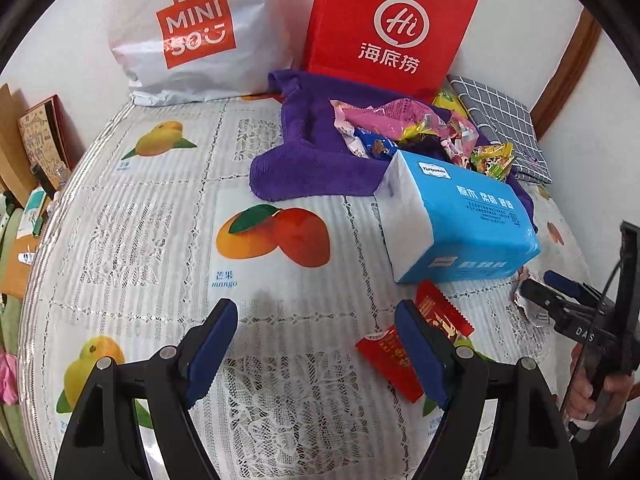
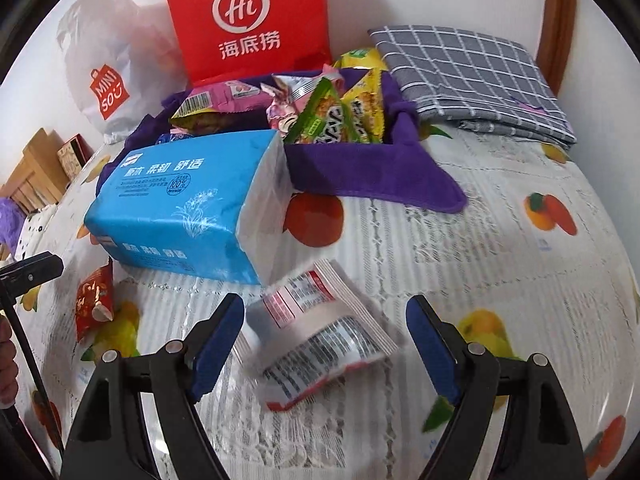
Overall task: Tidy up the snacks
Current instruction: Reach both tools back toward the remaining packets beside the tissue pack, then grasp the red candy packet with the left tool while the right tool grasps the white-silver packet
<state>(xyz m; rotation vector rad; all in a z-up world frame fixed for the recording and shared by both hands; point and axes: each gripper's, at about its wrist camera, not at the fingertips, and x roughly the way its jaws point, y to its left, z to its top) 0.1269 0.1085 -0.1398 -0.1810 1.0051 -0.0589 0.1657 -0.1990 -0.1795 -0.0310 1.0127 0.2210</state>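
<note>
A purple cloth [image 1: 316, 160] at the back holds a heap of colourful snack packets [image 1: 400, 128]. My left gripper [image 1: 316, 312] hovers open over the tablecloth, nothing between its fingers. Two red snack packets [image 1: 440, 312] lie just by its right finger, partly hidden behind it. In the right wrist view my right gripper [image 2: 326, 308] stands open around a white packet [image 2: 316, 332] with a red and white label, which lies flat on the table. The pads do not press on it. One red packet [image 2: 94, 300] shows at the left. The right gripper [image 1: 540, 286] also shows in the left wrist view.
A blue tissue pack [image 1: 460, 216] lies in front of the cloth, close to both grippers. A red paper bag [image 1: 388, 24] and a white shopping bag [image 1: 192, 32] lean on the back wall. A folded grey checked cloth [image 2: 468, 76] lies at the back right. The fruit-print tablecloth [image 1: 160, 220] covers the table.
</note>
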